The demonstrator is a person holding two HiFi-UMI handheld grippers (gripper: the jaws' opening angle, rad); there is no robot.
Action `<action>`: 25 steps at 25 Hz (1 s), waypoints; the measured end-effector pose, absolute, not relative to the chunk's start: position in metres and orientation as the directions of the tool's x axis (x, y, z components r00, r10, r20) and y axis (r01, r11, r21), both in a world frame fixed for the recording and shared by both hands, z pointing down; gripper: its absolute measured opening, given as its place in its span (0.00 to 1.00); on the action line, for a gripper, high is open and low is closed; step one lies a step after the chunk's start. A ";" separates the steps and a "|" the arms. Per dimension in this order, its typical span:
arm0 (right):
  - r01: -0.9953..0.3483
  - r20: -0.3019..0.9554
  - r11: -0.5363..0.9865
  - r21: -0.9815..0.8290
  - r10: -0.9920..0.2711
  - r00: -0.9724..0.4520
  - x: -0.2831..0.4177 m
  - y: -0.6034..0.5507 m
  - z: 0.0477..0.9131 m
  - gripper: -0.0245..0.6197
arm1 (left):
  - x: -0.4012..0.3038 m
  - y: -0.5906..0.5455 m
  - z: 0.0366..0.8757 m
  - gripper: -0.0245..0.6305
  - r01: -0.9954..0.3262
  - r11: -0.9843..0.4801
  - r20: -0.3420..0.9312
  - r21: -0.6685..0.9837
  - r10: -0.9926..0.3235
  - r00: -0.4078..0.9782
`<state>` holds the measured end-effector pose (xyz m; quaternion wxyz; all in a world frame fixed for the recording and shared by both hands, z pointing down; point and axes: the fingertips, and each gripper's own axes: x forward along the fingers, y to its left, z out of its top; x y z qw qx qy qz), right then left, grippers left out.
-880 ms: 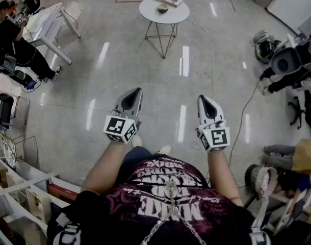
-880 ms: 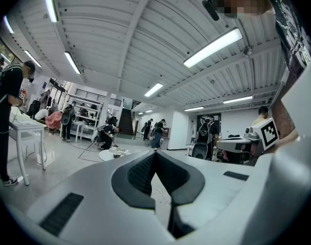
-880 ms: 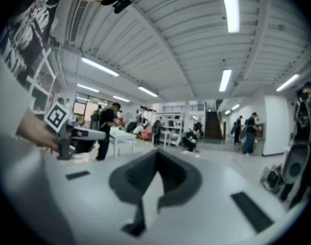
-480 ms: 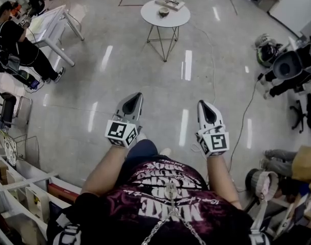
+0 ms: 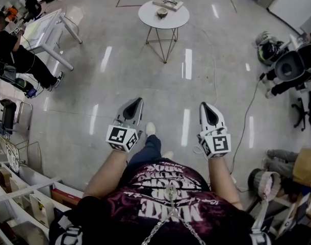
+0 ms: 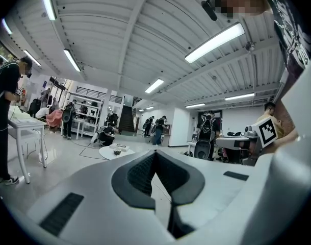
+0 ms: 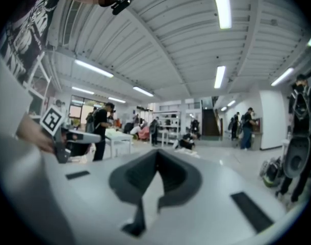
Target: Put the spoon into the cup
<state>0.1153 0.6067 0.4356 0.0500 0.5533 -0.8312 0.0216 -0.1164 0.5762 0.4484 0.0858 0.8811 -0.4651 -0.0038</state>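
Holding nothing, the left gripper [image 5: 137, 102] has its jaws pressed together, and the left gripper view shows only open air beyond the dark pads. The right gripper [image 5: 203, 106] matches it: jaws closed tip to tip, empty, carried roughly level beside the other at waist height.

Both sit well short of the round table [image 5: 145, 17], which stands far ahead across bare floor [image 5: 160, 86]. On the table's top a small dark cup [image 5: 162, 13] rests near the middle, with a flat tray-like item [image 5: 169, 3] just behind it. The spoon is too small to make out from here; it may lie on or beside that flat item.

I judge this to be the approach step, with no reaching or grasping begun. One foot [image 5: 150, 128] is set forward toward the table, which fits a walk in. The next move calls for closing the gap to the table, then opening one pair of jaws above the spoon once it can be picked out.

Room is generous: the stretch between the grippers and the table is wide and unobstructed. Left of the table a white desk [image 5: 46, 24] and a seated person [image 5: 13, 50] stay well off the line. Right of the table a cable [image 5: 247, 121] trails over the floor toward dark equipment [image 5: 293, 65], so a straight path is safest. The table's thin wire legs [image 5: 160, 42] look easy to knock.
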 end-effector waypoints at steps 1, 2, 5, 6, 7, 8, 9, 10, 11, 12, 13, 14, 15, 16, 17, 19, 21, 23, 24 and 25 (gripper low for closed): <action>-0.923 0.111 0.384 0.022 -0.918 -0.380 0.115 0.601 0.436 0.08 | -0.116 0.569 0.450 0.07 -0.817 -0.555 0.074 0.157 -0.818 0.570; -0.923 0.116 0.383 0.023 -0.919 -0.378 0.113 0.595 0.434 0.08 | -0.116 0.562 0.450 0.07 -0.815 -0.558 0.076 0.159 -0.816 0.573; -0.925 0.127 0.378 0.030 -0.920 -0.371 0.112 0.579 0.434 0.08 | -0.112 0.539 0.452 0.08 -0.807 -0.569 0.078 0.160 -0.807 0.585; -0.928 0.133 0.372 0.033 -0.922 -0.365 0.113 0.574 0.437 0.08 | -0.111 0.531 0.453 0.08 -0.804 -0.573 0.079 0.159 -0.804 0.589; -0.931 0.137 0.364 0.036 -0.924 -0.356 0.115 0.569 0.439 0.08 | -0.108 0.523 0.454 0.08 -0.800 -0.579 0.080 0.159 -0.800 0.595; -0.934 0.142 0.356 0.038 -0.927 -0.348 0.116 0.562 0.439 0.08 | -0.106 0.514 0.454 0.07 -0.795 -0.585 0.082 0.160 -0.795 0.601; -0.936 0.146 0.349 0.040 -0.929 -0.340 0.116 0.556 0.437 0.08 | -0.103 0.507 0.454 0.07 -0.789 -0.593 0.083 0.160 -0.789 0.609; -0.938 0.150 0.344 0.042 -0.930 -0.334 0.116 0.549 0.436 0.08 | -0.100 0.499 0.455 0.07 -0.783 -0.601 0.084 0.160 -0.782 0.617; -0.940 0.154 0.338 0.042 -0.932 -0.329 0.117 0.544 0.439 0.08 | -0.097 0.492 0.455 0.08 -0.777 -0.608 0.085 0.161 -0.776 0.625; -0.943 0.161 0.332 0.040 -0.933 -0.322 0.118 0.538 0.443 0.08 | -0.095 0.486 0.456 0.08 -0.771 -0.615 0.087 0.162 -0.770 0.632; -0.946 0.169 0.323 0.037 -0.935 -0.313 0.119 0.531 0.444 0.08 | -0.093 0.480 0.457 0.08 -0.766 -0.622 0.090 0.162 -0.764 0.640; -0.948 0.176 0.316 0.034 -0.936 -0.305 0.119 0.525 0.445 0.08 | -0.091 0.475 0.458 0.07 -0.760 -0.629 0.094 0.162 -0.757 0.646; -0.949 0.180 0.314 0.032 -0.936 -0.304 0.118 0.520 0.445 0.08 | -0.089 0.470 0.460 0.08 -0.756 -0.635 0.097 0.161 -0.752 0.652; -0.948 0.180 0.317 0.030 -0.934 -0.307 0.117 0.515 0.448 0.08 | -0.088 0.465 0.461 0.08 -0.753 -0.638 0.101 0.161 -0.748 0.656; -0.946 0.179 0.321 0.030 -0.933 -0.311 0.117 0.509 0.450 0.08 | -0.088 0.459 0.463 0.08 -0.751 -0.640 0.104 0.162 -0.746 0.658; -0.945 0.183 0.326 0.025 -0.931 -0.316 0.115 0.499 0.455 0.08 | -0.089 0.448 0.465 0.08 -0.751 -0.638 0.111 0.166 -0.745 0.658; -0.947 0.199 0.321 0.023 -0.930 -0.310 0.112 0.488 0.454 0.08 | -0.093 0.437 0.467 0.08 -0.753 -0.636 0.115 0.169 -0.746 0.656; -0.943 0.201 0.333 0.027 -0.926 -0.321 0.107 0.478 0.456 0.08 | -0.097 0.426 0.467 0.08 -0.754 -0.633 0.115 0.173 -0.747 0.654; -0.939 0.196 0.344 0.029 -0.923 -0.332 0.105 0.473 0.458 0.08 | -0.098 0.422 0.466 0.08 -0.754 -0.633 0.114 0.176 -0.748 0.654; -0.935 0.192 0.353 0.032 -0.920 -0.340 0.103 0.468 0.459 0.08 | -0.100 0.417 0.467 0.08 -0.754 -0.632 0.113 0.178 -0.748 0.654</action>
